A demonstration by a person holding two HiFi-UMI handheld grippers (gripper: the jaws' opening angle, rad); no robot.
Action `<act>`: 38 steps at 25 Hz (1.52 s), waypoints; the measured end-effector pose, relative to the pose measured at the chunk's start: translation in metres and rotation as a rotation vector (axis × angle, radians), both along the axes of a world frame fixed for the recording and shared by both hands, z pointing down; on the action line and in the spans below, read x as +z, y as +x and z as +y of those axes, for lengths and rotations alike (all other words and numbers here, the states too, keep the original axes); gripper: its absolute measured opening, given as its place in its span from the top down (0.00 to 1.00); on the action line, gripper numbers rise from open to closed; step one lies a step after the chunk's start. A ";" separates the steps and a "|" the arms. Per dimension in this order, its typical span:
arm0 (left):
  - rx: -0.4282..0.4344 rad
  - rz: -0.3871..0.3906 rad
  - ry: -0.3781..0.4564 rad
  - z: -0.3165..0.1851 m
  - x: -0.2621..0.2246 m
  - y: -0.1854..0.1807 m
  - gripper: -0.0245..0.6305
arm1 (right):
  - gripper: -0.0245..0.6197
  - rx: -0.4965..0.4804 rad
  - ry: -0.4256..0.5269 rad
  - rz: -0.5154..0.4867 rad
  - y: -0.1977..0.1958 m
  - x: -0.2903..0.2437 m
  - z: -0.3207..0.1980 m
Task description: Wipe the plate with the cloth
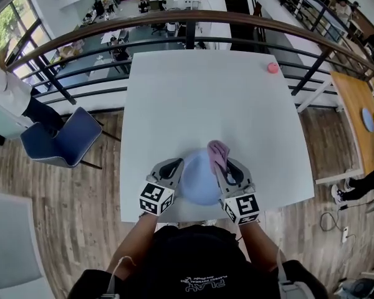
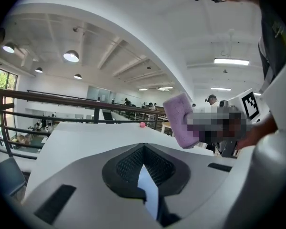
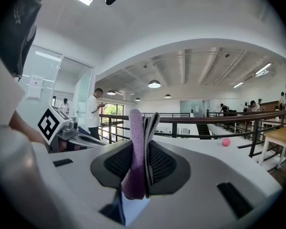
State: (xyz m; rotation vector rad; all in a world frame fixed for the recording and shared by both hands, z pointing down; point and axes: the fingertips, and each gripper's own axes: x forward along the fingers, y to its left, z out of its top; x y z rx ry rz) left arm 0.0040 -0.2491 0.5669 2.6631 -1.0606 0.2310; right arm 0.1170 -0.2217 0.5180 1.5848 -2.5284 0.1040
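- White square table (image 1: 218, 104) beside a balcony railing (image 1: 174, 27).
- My left gripper (image 1: 174, 169) is clamped on the pale blue round plate (image 1: 199, 182), at its nine o'clock rim.
- My right gripper (image 1: 222, 167) pinches the folded pink cloth (image 1: 218, 151) over the plate's two o'clock edge.

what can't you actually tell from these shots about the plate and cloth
Whether the cloth touches the plate: head view looks from above, so contact is unclear.
Plate's side rims: head view, covered by the left hand-held gripper and right hand-held gripper.
Dirt on the plate: too small in head view; the left gripper view shows only a sliver.
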 end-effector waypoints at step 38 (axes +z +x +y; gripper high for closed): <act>-0.122 -0.132 -0.763 0.036 0.205 -0.008 0.74 | 0.81 0.023 -0.236 -0.048 0.022 0.121 0.005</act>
